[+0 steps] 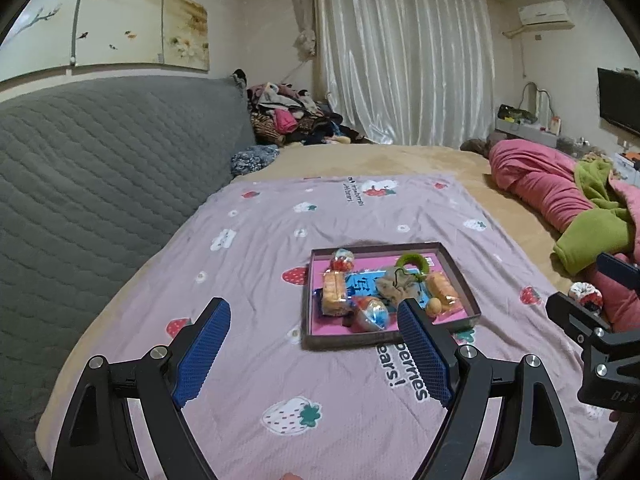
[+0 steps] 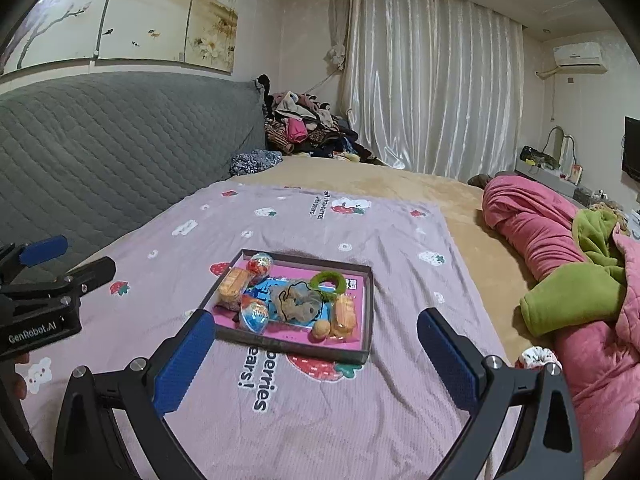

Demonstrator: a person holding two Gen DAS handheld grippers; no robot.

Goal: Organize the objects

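Note:
A shallow dark tray [image 1: 382, 246] [image 2: 306, 257] with a pink floor lies on the lilac strawberry-print sheet [image 1: 260, 360]. In it are two orange snack packets [image 1: 334, 294], two shiny capsule toys [image 1: 372, 312], a green ring [image 1: 414, 261], a brown fabric piece [image 1: 394, 286] and a small yellow ball [image 1: 433, 306]. My left gripper [image 1: 312, 305] hovers open just short of the tray's near edge, nothing between its blue pads. My right gripper [image 2: 317, 317] is open too, its fingers either side of the tray's near edge. A white-and-red scrunchie [image 2: 536, 355] lies on the bed right of the tray.
A grey quilted headboard [image 1: 100, 168] runs along the left. A rolled pink quilt [image 2: 532, 228] and a green blanket [image 2: 572, 300] lie on the right of the bed. A heap of clothes [image 1: 288, 116] sits at the back by the white curtain [image 1: 404, 60].

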